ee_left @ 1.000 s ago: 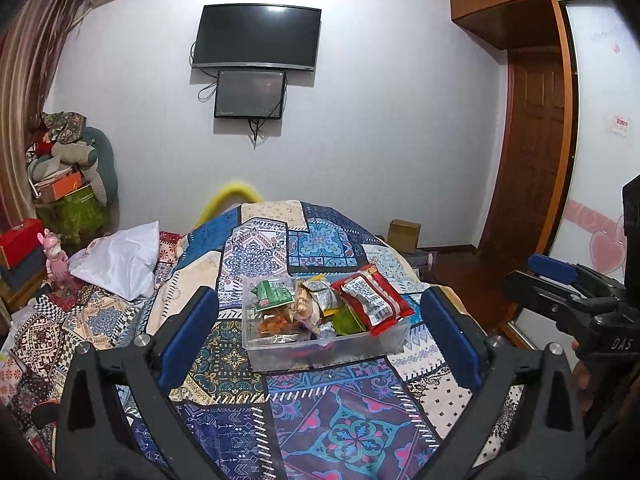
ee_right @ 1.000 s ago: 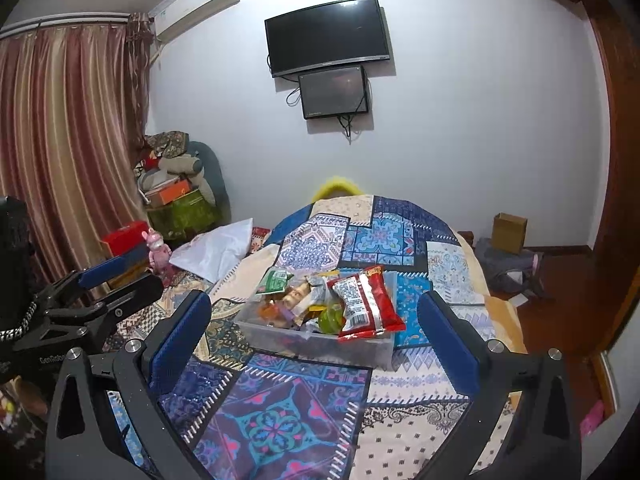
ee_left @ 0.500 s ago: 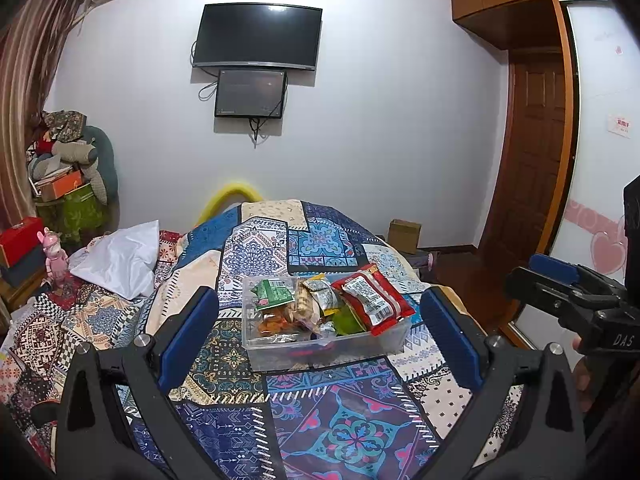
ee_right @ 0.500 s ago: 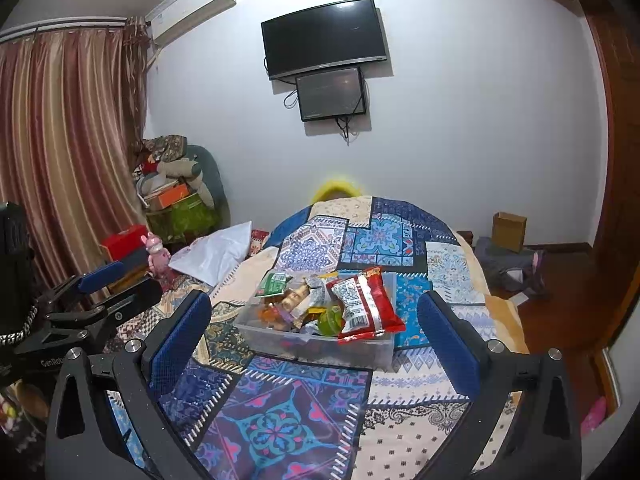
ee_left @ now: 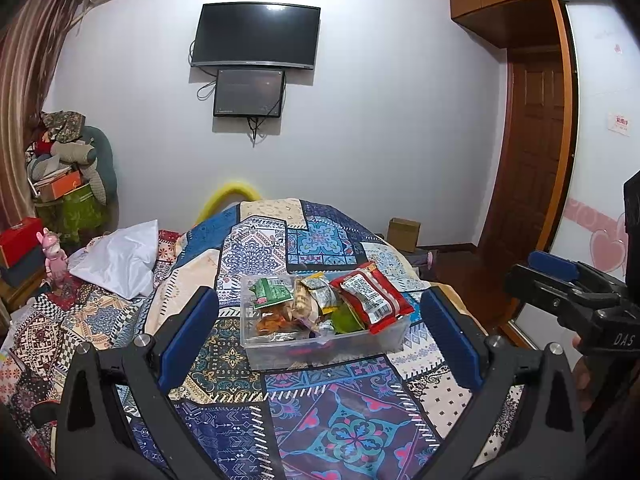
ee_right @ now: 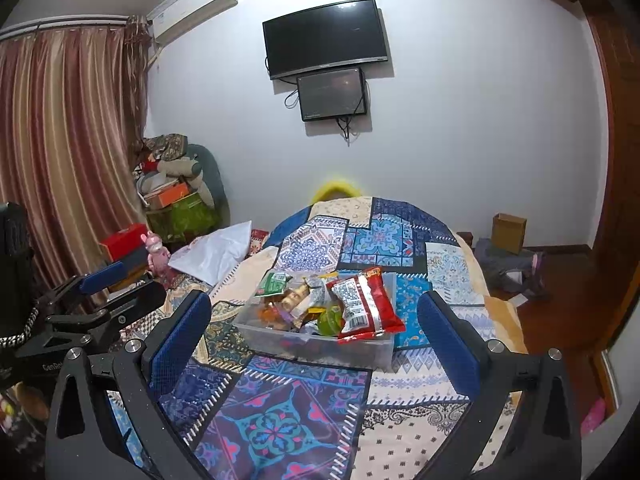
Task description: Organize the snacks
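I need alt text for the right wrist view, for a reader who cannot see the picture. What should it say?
A clear bin full of snack packets, a red bag on top, sits on a patchwork quilt between the open fingers of the right tool. The left tool is at the left edge, also open and holding nothing. A TV hangs on the white wall behind.
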`<state>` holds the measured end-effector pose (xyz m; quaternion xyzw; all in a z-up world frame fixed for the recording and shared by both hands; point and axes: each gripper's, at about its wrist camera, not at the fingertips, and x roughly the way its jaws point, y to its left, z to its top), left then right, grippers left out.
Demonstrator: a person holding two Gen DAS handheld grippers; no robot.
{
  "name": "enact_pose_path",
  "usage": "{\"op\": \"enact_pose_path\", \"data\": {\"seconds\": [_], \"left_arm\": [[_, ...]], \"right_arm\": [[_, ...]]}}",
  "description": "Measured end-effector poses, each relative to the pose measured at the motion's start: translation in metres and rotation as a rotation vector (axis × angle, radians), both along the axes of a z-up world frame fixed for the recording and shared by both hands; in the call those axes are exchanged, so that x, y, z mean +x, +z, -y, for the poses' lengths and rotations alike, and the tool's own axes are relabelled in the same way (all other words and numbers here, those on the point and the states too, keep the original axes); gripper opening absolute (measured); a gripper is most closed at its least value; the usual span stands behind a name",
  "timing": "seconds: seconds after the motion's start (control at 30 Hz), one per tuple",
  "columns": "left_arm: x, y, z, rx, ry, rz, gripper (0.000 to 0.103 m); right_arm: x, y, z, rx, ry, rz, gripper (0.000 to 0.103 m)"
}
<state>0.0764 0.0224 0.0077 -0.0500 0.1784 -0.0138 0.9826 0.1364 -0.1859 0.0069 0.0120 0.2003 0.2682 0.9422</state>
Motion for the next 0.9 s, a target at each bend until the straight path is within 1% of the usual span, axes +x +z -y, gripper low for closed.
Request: {"op": "enact_pose_path", "data": {"seconds": [0.73,0.9], "left_arm": [[0.0013,-0.0025,-0.0026,-0.012,-0.010,-0.014,0.102],[0.0011,-0.0022,-0.0037,-0.008,0.009,-0.007,0.102]], "right_arm": [[0.0011,-0.0014,0.0013,-0.011,-0.004,-0.007,0.103],[0.0020,-0.0014,0.0013,-0.011,-0.005,-0.008,0.103]]}}
